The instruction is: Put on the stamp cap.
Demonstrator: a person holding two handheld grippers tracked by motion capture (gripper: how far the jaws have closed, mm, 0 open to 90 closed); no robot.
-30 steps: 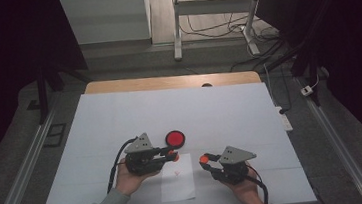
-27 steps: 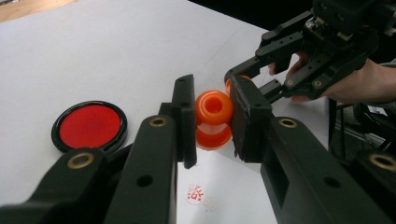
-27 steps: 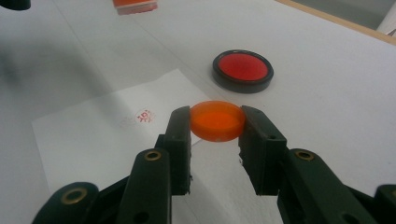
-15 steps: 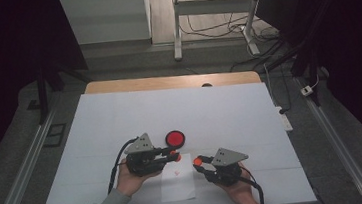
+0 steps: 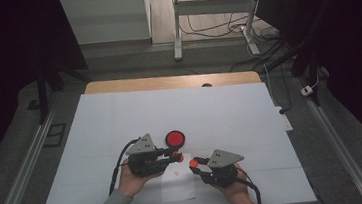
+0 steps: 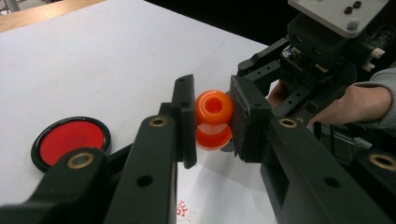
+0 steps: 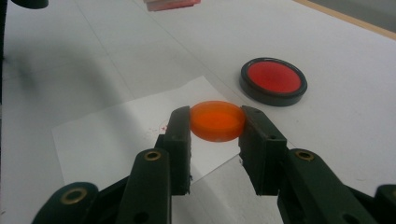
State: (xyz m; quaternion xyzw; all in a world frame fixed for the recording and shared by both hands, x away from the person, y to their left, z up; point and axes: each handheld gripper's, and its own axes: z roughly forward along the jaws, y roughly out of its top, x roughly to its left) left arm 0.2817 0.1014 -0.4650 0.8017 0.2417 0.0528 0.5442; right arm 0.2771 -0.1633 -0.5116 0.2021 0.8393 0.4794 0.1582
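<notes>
Two hand-held grippers work above a white-covered table (image 5: 120,118), near the middle of its near edge. The left gripper (image 6: 212,119) has its black jaws closed on a small orange plastic piece with a round hollow top (image 6: 213,109); in the high view this piece (image 5: 177,157) sits at the jaw tips, just off the table surface. The right gripper (image 7: 215,128) has its jaws clamped on the rim of a flat orange plastic disc-shaped cap (image 7: 217,120), held level, one pad on each side. In the high view the cap (image 5: 193,164) faces the left gripper's piece, the two orange parts near each other but apart. A person's left hand (image 5: 133,179) and right hand (image 5: 235,189) carry the grippers. Beneath the jaws lies a white paper sheet (image 5: 177,187), flat on the table by the near edge. A round black-rimmed dish with a red centre (image 5: 175,138) rests on the table just beyond the left gripper, well clear of the far edge.
</notes>
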